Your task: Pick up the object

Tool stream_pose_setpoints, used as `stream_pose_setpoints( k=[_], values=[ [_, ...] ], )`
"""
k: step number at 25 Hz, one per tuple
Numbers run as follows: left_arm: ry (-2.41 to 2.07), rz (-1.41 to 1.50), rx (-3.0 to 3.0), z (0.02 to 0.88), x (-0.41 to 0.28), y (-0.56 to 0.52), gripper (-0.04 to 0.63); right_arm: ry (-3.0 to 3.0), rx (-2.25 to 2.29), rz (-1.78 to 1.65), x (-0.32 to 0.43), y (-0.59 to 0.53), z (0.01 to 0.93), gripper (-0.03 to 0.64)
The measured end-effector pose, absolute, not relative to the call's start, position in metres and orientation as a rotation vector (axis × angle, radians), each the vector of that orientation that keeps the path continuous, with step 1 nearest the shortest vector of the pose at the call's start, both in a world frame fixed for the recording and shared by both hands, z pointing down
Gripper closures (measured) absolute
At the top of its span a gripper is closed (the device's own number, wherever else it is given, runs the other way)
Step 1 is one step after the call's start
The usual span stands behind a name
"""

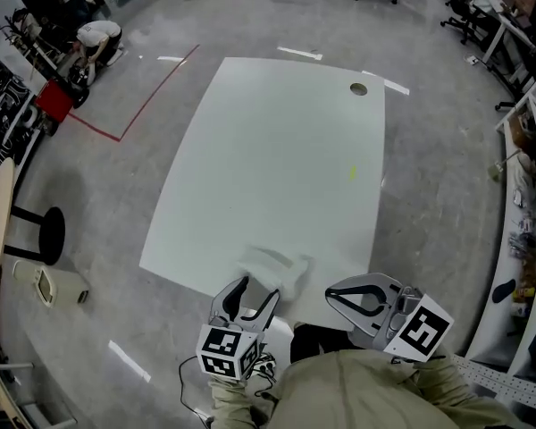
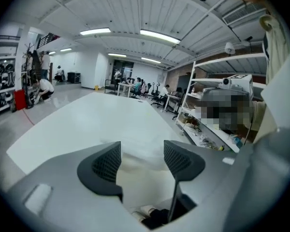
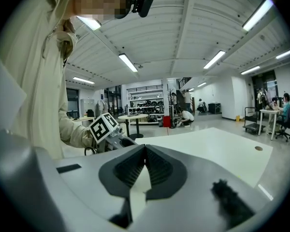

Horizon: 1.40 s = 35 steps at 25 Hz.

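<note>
One plastic bag (image 1: 272,264) on counter (image 1: 277,150) at near edge, just ahead of left hand-held gripper (image 1: 259,287); contents can't be told. Left jaws wide apart, pads not on bag. Right hand-held gripper (image 1: 330,291) beside it, jaws pressed together on nothing. Counter white, with round hole (image 1: 358,88) near far corner and yellow fleck (image 1: 352,172). Grey floor (image 1: 116,195), red tape line (image 1: 152,96), black stool (image 1: 40,235). Bag pale, translucent, crumpled flat.

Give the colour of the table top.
White; the table shows best in the head view.
</note>
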<state>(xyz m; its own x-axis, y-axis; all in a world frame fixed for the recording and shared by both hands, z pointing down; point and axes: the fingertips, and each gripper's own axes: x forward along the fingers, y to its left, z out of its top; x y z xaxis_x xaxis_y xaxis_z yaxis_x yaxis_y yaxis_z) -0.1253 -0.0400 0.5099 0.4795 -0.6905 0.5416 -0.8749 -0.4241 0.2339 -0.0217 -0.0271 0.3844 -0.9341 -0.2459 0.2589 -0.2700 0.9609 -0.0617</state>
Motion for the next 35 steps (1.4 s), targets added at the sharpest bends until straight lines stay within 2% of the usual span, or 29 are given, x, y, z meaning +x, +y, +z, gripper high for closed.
stream_pose_setpoints(
  k=[13, 25, 33, 35],
  values=[
    [-1.226, -0.003, 1.590, 0.533, -0.134, -0.047, 0.311, -2.889, 0.314, 0.145, -0.037, -0.034, 0.379, 0.614],
    [-1.132, -0.133, 1.368, 0.556, -0.115, -0.079, 0.284, -2.889, 0.350, 0.189, -0.027, -0.034, 0.380, 0.614],
    [-1.098, -0.135, 1.423, 0.547, -0.101, -0.094, 0.430, -2.901, 0.381, 0.178, -0.017, -0.038, 0.378, 0.614],
    [-1.098, -0.121, 1.444, 0.546, -0.100, -0.093, 0.448, -2.905, 0.383, 0.169, -0.014, -0.038, 0.377, 0.614]
  ],
)
